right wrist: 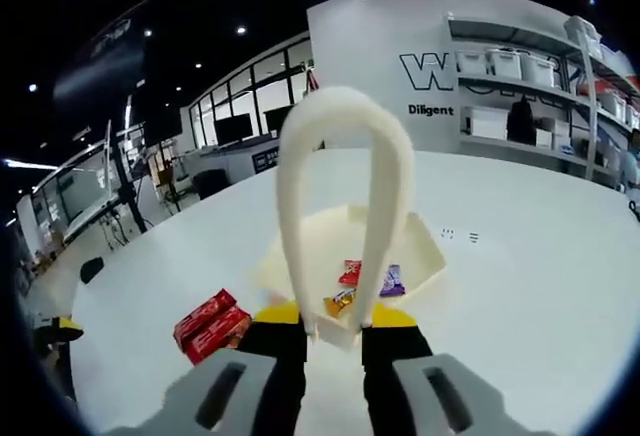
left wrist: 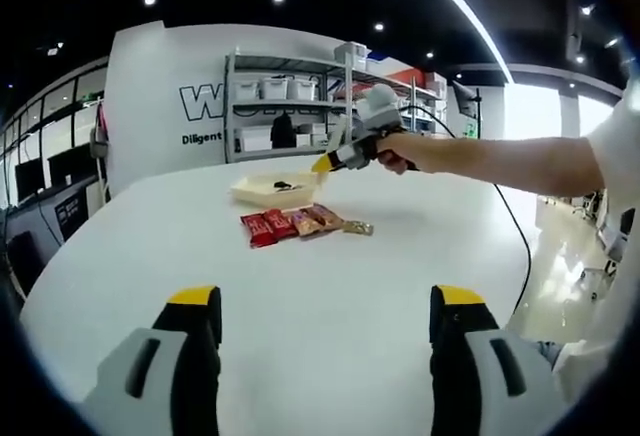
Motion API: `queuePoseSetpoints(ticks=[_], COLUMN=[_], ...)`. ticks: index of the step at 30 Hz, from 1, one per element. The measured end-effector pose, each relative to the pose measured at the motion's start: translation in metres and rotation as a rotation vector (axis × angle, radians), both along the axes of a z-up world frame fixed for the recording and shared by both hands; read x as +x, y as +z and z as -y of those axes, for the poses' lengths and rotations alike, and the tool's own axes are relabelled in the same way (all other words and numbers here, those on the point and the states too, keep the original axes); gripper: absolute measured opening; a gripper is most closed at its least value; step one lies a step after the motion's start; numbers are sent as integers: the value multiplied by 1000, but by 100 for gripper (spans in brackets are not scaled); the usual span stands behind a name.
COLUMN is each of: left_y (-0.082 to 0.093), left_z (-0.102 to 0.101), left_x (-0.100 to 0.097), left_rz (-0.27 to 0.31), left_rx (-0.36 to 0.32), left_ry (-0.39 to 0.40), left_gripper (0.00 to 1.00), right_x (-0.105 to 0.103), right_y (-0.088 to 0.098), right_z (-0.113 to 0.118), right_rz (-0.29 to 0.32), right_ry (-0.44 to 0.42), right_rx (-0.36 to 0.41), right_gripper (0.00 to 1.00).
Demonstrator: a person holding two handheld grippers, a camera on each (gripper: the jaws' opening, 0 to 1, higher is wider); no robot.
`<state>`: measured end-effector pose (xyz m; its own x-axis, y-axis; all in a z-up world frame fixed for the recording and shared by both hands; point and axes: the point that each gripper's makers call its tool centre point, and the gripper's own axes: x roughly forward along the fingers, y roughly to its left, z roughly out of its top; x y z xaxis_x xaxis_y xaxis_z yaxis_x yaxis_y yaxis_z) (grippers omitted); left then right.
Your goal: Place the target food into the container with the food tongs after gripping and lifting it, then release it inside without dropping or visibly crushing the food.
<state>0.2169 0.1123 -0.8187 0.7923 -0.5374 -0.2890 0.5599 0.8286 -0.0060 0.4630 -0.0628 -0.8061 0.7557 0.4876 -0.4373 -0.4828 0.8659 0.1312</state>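
One cream container (left wrist: 262,194) is counted on the single white counter (left wrist: 330,276). Five wrapped snacks are tallied in the right gripper view: two red packets (right wrist: 205,316) lying side by side, a third red packet (right wrist: 350,273), one purple packet (right wrist: 392,279) and one orange-gold packet (right wrist: 340,303). One looped white pair of food tongs (right wrist: 385,156) is pictured. Two hand-held tools are numbered, the left tongs (left wrist: 326,298) and the right tongs (right wrist: 335,314), each shown with two yellow-tipped jaws. One shelving rack (left wrist: 300,106) is recorded behind.
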Motion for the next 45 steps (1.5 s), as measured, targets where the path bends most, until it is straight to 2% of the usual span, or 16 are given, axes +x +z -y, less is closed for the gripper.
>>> queuePoseSetpoints(ticks=[16, 21, 24, 29, 45], left_y=[5, 3, 2, 2, 4], left_z=[4, 4, 4, 4, 5], left_x=[-16, -18, -20, -22, -31], left_rz=[16, 13, 12, 13, 19], left_rx=[-7, -12, -14, -15, -17], left_ry=[-13, -14, -14, -17, -23], left_gripper=[84, 84, 84, 84, 84], right_x=[-35, -36, -47, -55, -86], right_y=[-9, -13, -16, -19, -25], right_z=[1, 1, -1, -1, -12], right_rz=[-16, -23, -29, -33, -49], right_ry=[16, 19, 24, 26, 82], right_rx=[18, 24, 22, 31, 48], right_gripper=[14, 14, 14, 14, 15])
